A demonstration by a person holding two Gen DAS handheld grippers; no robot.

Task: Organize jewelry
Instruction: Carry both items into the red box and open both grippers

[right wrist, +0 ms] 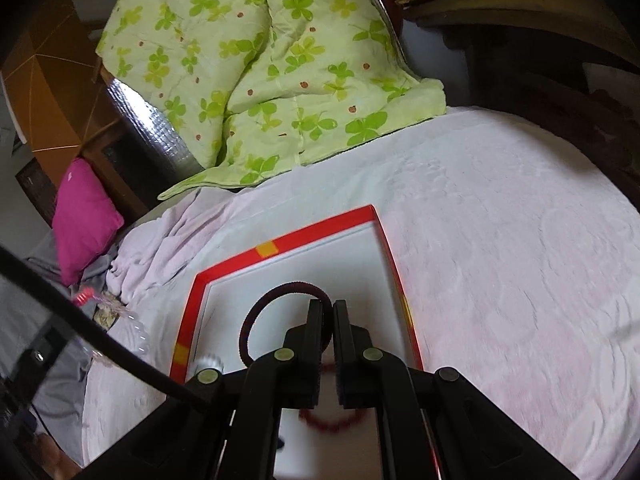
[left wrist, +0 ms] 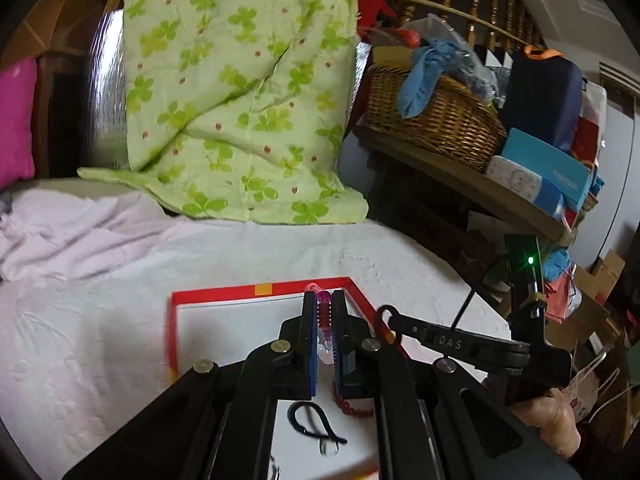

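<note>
A shallow white tray with a red rim lies on the pale pink bedspread. My left gripper is shut on a pink and clear beaded bracelet, held over the tray. My right gripper is shut on a dark maroon hair band, whose loop hangs over the tray. My right gripper also shows in the left wrist view at the tray's right rim. Inside the tray lie a red bead bracelet and a black cord with a clear pendant.
A green clover quilt lies beyond the tray. A pink cushion sits left. A wicker basket stands on a wooden shelf at right. Clear and pink beads lie on the bed left of the tray.
</note>
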